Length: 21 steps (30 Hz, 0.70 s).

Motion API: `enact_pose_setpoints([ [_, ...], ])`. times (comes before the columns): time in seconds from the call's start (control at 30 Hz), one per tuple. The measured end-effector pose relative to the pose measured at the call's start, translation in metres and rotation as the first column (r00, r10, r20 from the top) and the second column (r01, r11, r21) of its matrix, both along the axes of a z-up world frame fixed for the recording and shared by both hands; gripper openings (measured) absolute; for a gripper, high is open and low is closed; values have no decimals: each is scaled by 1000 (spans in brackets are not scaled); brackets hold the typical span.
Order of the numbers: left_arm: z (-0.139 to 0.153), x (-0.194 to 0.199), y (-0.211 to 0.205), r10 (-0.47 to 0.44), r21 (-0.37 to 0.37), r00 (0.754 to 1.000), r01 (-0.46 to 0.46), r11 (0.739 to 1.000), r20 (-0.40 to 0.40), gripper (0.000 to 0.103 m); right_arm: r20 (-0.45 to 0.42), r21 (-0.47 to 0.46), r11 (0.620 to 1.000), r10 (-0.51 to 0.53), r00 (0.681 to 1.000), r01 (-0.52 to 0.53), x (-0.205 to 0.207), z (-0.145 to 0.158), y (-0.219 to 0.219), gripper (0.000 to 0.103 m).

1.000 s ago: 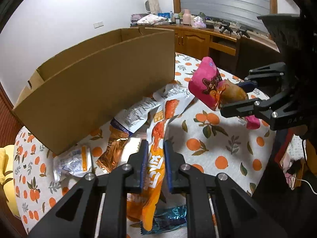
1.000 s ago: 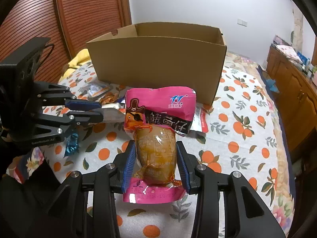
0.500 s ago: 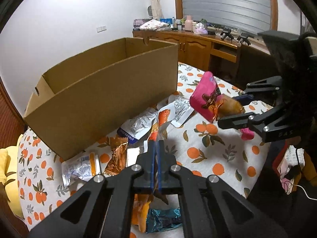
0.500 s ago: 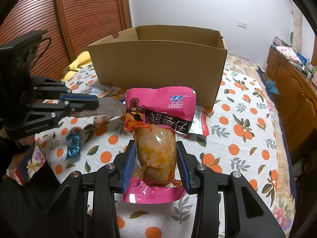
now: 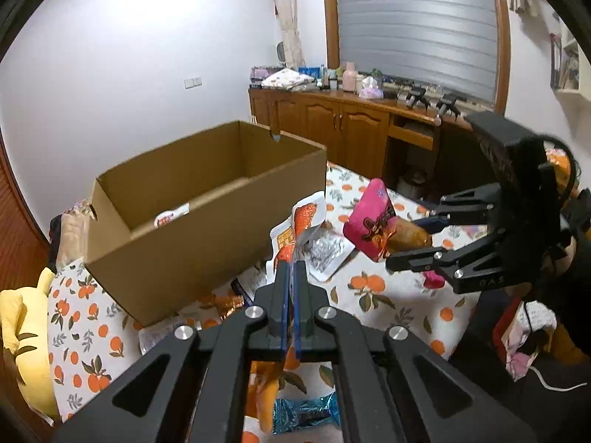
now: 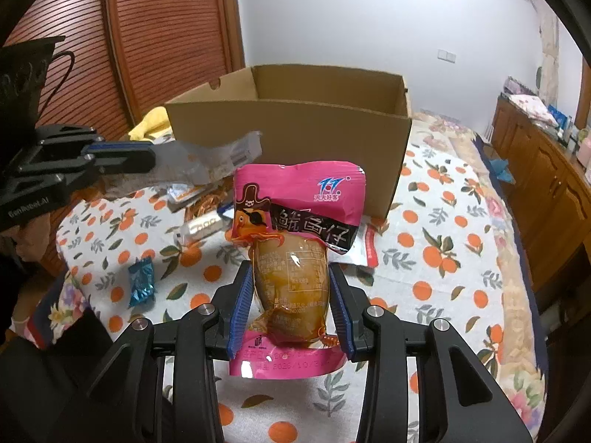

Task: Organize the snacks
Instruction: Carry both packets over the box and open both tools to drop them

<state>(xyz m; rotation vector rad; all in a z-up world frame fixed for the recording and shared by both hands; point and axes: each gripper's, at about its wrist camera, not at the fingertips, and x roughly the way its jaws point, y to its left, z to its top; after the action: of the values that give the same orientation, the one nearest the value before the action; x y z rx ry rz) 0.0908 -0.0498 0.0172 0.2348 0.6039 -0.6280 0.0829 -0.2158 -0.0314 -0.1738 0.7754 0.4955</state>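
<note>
My left gripper is shut on an orange and white snack packet and holds it in the air just in front of the open cardboard box. The same packet shows its silver back in the right wrist view, held by the left gripper. My right gripper is shut on a pink squid snack pouch above the table; it also shows in the left wrist view. One packet lies inside the box.
Several loose packets lie on the orange-print tablecloth in front of the box, and a blue wrapped candy lies near the left edge. A wooden cabinet stands behind. A yellow cushion lies at the far left.
My left gripper closed on the orange packet and lifted it off the table, up toward the box's front wall. The right gripper kept the pink pouch and rose slightly.
</note>
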Motion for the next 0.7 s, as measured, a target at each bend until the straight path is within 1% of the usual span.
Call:
enact_pose_setpoints([
  [0.43, 48, 22, 21, 40, -41, 997, -37, 998, 72, 0, 93, 15, 1000, 5, 996, -6, 10, 44, 4, 40],
  [0.7, 68, 53, 29, 80, -57, 993, -75, 996, 91, 0, 142, 35, 999, 17, 990, -22, 38, 71, 10, 40],
])
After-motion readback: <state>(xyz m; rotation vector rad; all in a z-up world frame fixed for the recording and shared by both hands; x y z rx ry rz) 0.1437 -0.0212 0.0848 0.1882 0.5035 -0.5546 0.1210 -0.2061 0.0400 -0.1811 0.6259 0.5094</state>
